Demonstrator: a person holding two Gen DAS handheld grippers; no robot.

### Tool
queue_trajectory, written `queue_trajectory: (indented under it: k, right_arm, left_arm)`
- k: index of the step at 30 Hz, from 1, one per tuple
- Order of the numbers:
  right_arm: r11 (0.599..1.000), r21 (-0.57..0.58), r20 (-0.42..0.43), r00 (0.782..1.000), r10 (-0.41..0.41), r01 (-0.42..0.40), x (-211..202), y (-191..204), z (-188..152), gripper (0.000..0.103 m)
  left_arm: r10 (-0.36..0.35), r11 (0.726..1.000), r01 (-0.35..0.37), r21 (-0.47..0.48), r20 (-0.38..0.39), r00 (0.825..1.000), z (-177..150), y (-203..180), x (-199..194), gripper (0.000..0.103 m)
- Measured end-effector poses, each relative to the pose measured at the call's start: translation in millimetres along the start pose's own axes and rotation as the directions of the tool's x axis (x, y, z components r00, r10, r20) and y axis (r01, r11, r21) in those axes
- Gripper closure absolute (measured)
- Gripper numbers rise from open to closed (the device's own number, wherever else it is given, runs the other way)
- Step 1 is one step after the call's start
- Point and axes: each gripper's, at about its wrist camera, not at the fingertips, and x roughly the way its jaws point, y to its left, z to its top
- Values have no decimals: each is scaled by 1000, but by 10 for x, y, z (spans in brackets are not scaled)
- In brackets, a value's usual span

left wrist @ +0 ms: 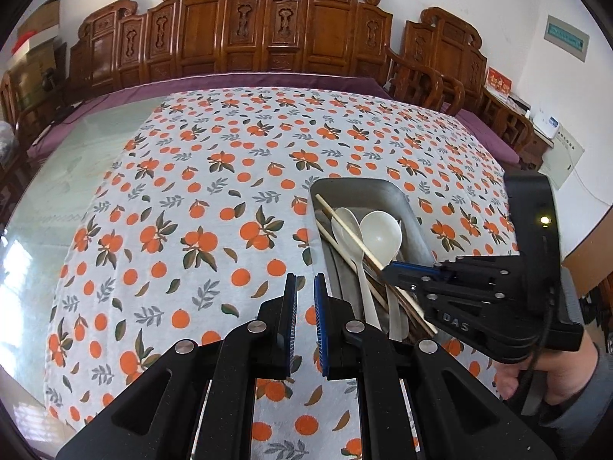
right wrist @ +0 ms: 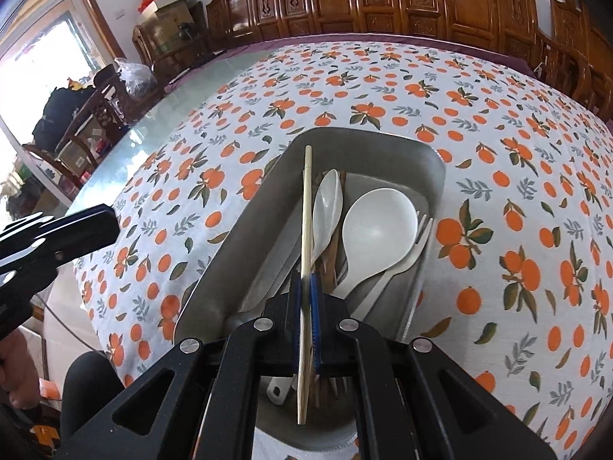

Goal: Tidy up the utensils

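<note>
A metal tray (right wrist: pixel 433 168) sits on the orange-print tablecloth. It holds a large white spoon (right wrist: pixel 379 230), a smaller pale spoon (right wrist: pixel 327 207), a white fork (right wrist: pixel 417 245) and dark brown chopsticks (right wrist: pixel 333 264). My right gripper (right wrist: pixel 305 281) hangs over the tray's near end, shut on a light wooden chopstick (right wrist: pixel 306 199) that points along the tray. The left wrist view shows the tray (left wrist: pixel 413 214) and that gripper (left wrist: pixel 387 270) with the chopstick (left wrist: pixel 345 226) slanting through it. My left gripper (left wrist: pixel 305 281) hovers over bare cloth left of the tray, jaws almost together with nothing between them.
The tablecloth (left wrist: pixel 214 176) covers most of a glass-topped table (left wrist: pixel 76 176). Carved wooden chairs (left wrist: pixel 276 30) line the far edge. Cardboard boxes (right wrist: pixel 164 0) are stacked at the back left. A person's hand (left wrist: pixel 563 379) grips the right gripper's handle.
</note>
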Motion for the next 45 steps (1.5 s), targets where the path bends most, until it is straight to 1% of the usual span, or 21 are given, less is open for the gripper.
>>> queue_trajectory:
  k: [4, 7, 12, 15, 17, 19, 20, 21, 22, 23, 25, 27, 28, 29, 30, 31, 33, 35, 37, 40, 45]
  right_arm:
    - [1000, -9, -2, 1000, -4, 4, 49, 23, 23, 96]
    - [1000, -13, 22, 1000, 3, -2, 5, 48, 31, 95]
    - [1000, -15, 57, 998, 9, -9, -161, 48, 12, 95]
    - [1000, -18, 88, 996, 5, -4, -332, 45, -33, 95]
    - [1000, -23, 119, 993, 0, 2, -498, 44, -84, 95]
    - [1000, -24, 143, 990, 0, 4, -637, 35, -131, 95]
    - [1000, -25, 154, 988, -1, 5, -713, 28, -159, 95]
    - [1000, -25, 169, 986, -5, 9, -805, 22, -200, 95]
    - [1000, -24, 182, 983, -10, 15, -887, 13, -237, 95]
    - [1000, -23, 196, 981, -14, 19, -968, 2, -275, 94]
    - [999, -18, 230, 973, -23, 28, -1165, -31, -382, 80]
    - [999, -7, 257, 965, -42, 45, -1333, -63, -498, 71]
    - [999, -1, 266, 963, -48, 50, -1391, -81, -531, 65]
    - [998, 6, 278, 959, -55, 56, -1462, -98, -584, 61]
    - [997, 18, 292, 954, -72, 70, -1549, -119, -646, 51]
    - [996, 30, 304, 949, -89, 83, -1622, -139, -699, 38]
    - [993, 50, 329, 938, -114, 103, -1771, -166, -813, 26]
    - [988, 79, 350, 925, -149, 129, -1922, -206, -928, 17]
    - [985, 94, 365, 915, -171, 146, -2035, -229, -1003, 5]
    - [977, 118, 397, 893, -212, 179, -2257, -249, -1130, 3]
    - [973, 141, 456, 860, -229, 184, -2653, -239, -1267, 3]
  left_arm:
    - [1, 1000, -1, -2, 4, 1000, -19, 6, -39, 95]
    - [3, 1000, -3, -4, 8, 1000, -23, 5, -76, 95]
    - [2, 1000, -2, -9, 20, 1000, -27, -11, -146, 95]
    - [-2, 1000, 2, -10, 30, 1000, -39, -47, -202, 95]
    - [-5, 1000, 6, -10, 39, 999, -48, -83, -247, 89]
    - [-8, 1000, 8, -1, 55, 998, -67, -142, -309, 76]
    - [-6, 1000, 6, 3, 61, 998, -78, -170, -336, 75]
    - [-5, 1000, 4, 9, 66, 998, -91, -208, -368, 70]
    - [-5, 1000, 5, 12, 70, 998, -95, -233, -393, 62]
    - [-7, 1000, 5, 16, 83, 997, -109, -272, -440, 55]
    - [0, 1000, -4, 28, 115, 993, -144, -359, -544, 37]
    - [14, 999, -19, 36, 140, 990, -179, -435, -629, 24]
    - [15, 999, -21, 39, 147, 989, -194, -456, -657, 21]
    - [14, 999, -21, 41, 157, 987, -221, -499, -707, 20]
    - [13, 999, -20, 41, 164, 986, -239, -524, -741, 15]
    - [14, 999, -21, 42, 171, 985, -264, -559, -778, 11]
    - [13, 999, -22, 48, 182, 983, -317, -638, -849, 9]
    - [7, 998, -19, 61, 186, 982, -362, -717, -914, 9]
    - [6, 997, -20, 72, 193, 981, -397, -790, -977, 9]
    - [-6, 997, -12, 82, 213, 977, -450, -909, -1127, 9]
    - [-26, 995, 2, 96, 256, 966, -488, -1049, -1402, 8]
